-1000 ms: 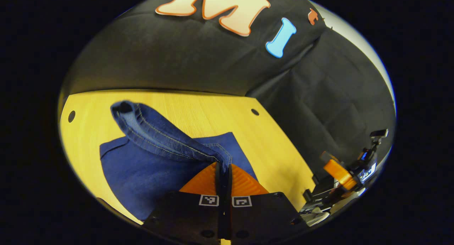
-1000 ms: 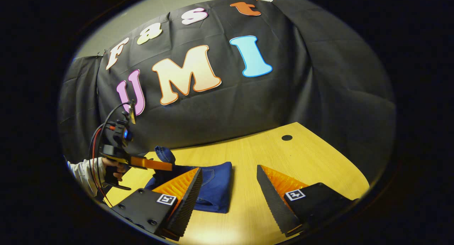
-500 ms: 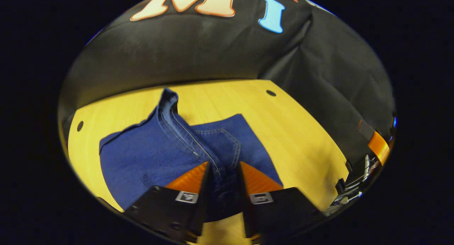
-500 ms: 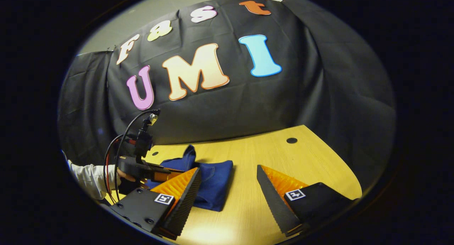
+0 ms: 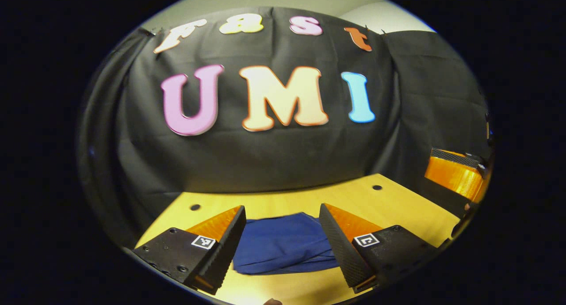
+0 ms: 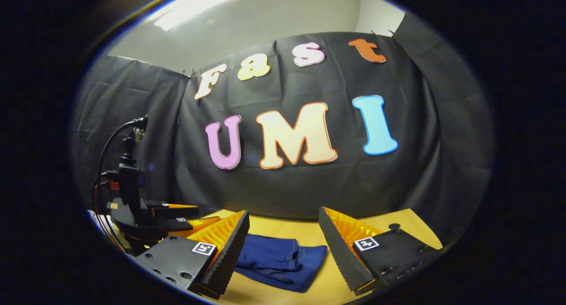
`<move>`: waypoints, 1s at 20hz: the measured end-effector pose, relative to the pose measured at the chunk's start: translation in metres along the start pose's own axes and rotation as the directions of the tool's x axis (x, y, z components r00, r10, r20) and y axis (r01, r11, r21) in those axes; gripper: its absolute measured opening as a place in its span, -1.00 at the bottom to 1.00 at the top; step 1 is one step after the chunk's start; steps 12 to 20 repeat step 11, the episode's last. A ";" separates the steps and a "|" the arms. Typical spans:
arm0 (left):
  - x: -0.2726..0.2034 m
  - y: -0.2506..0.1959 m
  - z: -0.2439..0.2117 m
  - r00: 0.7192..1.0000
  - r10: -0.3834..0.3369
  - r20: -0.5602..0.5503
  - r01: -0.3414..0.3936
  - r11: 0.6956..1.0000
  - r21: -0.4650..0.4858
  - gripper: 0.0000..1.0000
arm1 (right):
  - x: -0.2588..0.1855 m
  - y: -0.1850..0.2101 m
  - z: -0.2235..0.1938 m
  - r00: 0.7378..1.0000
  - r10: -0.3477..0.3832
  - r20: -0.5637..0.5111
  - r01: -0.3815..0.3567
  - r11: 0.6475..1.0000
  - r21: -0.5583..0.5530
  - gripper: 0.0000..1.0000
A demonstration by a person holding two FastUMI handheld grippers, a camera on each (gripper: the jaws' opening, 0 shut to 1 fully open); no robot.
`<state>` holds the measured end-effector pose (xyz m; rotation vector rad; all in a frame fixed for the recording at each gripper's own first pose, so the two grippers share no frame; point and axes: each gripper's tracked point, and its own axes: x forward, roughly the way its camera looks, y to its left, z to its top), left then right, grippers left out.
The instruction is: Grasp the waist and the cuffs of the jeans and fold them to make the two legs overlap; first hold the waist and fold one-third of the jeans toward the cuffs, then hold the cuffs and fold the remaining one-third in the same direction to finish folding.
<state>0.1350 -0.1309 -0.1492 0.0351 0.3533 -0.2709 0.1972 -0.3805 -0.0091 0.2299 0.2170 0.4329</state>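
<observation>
1. In the left gripper view the left gripper [image 5: 283, 241] has its two fingers spread wide apart, with nothing between the pads; they rise from the 7 and 5 o'clock parts of the view
2. The jeans [image 5: 283, 243] lie as a compact folded bundle on the wooden table [image 5: 398, 205], showing in the gap between those fingers around 6 o'clock; neither finger touches the cloth
3. At about 3 o'clock in the same view the right gripper [image 5: 455, 177] shows at the edge, well apart from the jeans; from here I cannot tell how its fingers stand
4. In the right gripper view the right gripper [image 6: 283, 247] is likewise spread, fingers apart and holding nothing
5. The jeans [image 6: 281, 261] sit on the table [image 6: 398, 221] between its fingers near 6 o'clock, folded, with a rumpled top layer and one flat corner toward 5 o'clock
6. At 8 o'clock in this view the left gripper [image 6: 177, 214] hovers beside the bundle, its body and cable rising above it toward 9 o'clock
</observation>
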 end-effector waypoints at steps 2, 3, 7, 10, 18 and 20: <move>-0.025 0.022 0.018 0.998 0.034 0.047 -0.035 0.999 0.021 1.00 | -0.006 0.023 0.014 0.999 -0.001 0.047 0.001 1.000 -0.008 0.94; -0.035 0.030 0.024 0.996 0.045 0.071 -0.046 0.999 0.025 0.94 | -0.008 0.034 0.028 0.996 -0.002 0.094 0.004 1.000 -0.018 0.94; -0.070 0.054 0.038 0.990 0.076 0.121 -0.076 0.997 0.002 1.00 | -0.032 0.063 0.047 0.986 -0.047 0.160 0.055 0.997 -0.047 0.94; -0.082 0.058 0.048 0.989 0.062 0.135 -0.060 0.998 -0.016 0.94 | -0.047 0.078 0.060 0.982 -0.054 0.179 0.068 0.995 -0.078 0.94; -0.090 0.062 0.051 0.988 0.056 0.145 -0.055 0.998 -0.013 1.00 | -0.051 0.079 0.064 0.979 -0.062 0.192 0.079 0.994 -0.082 0.94; -0.090 0.062 0.051 0.988 0.056 0.145 -0.055 0.998 -0.013 1.00 | -0.051 0.079 0.064 0.979 -0.062 0.192 0.079 0.994 -0.082 0.94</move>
